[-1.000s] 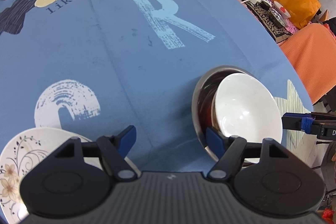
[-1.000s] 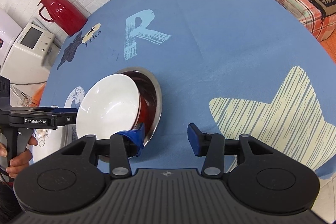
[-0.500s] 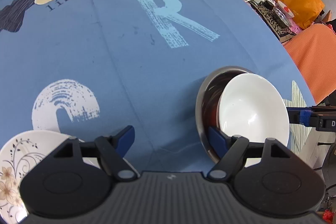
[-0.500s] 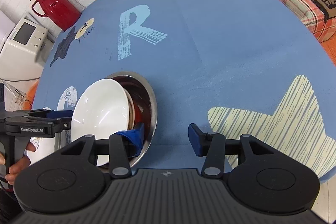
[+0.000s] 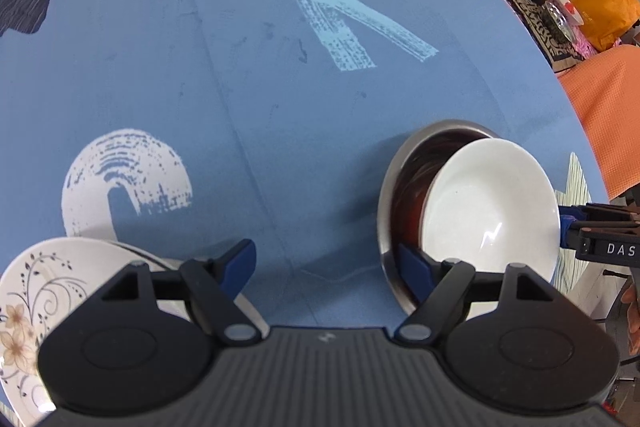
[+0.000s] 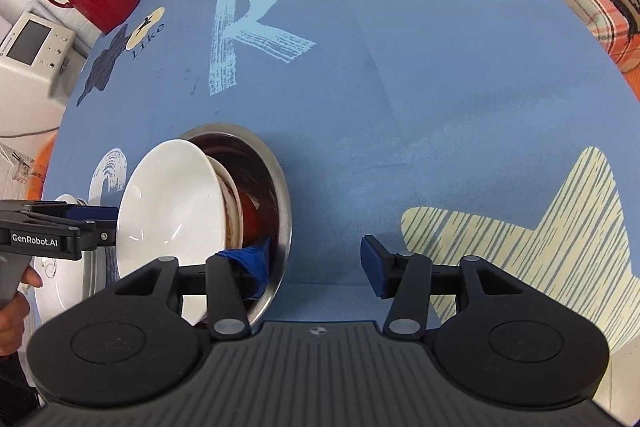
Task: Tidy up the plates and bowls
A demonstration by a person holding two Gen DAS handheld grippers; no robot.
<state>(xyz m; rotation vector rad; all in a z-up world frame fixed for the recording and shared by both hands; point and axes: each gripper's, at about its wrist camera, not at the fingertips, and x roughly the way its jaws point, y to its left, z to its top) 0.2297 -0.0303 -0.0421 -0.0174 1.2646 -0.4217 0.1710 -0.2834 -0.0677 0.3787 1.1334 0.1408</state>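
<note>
Blue printed worktop (image 5: 248,99), cluttered room behind. White bowl (image 5: 490,207) sits tilted in steel bowl (image 6: 280,187), propped on red dish beneath. Left gripper (image 5: 326,263) and right gripper (image 6: 316,253): fingers spread, flanking stack, likely to level it. Floral plate (image 5: 36,287) apart, nearest left gripper.

White bowl (image 6: 172,203) tilted in steel bowl (image 6: 276,187), blue tablecloth (image 6: 400,87)

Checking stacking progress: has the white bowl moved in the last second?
Yes, slightly: in the right wrist view the white bowl has slid left, away from the steel bowl's right rim.
</note>
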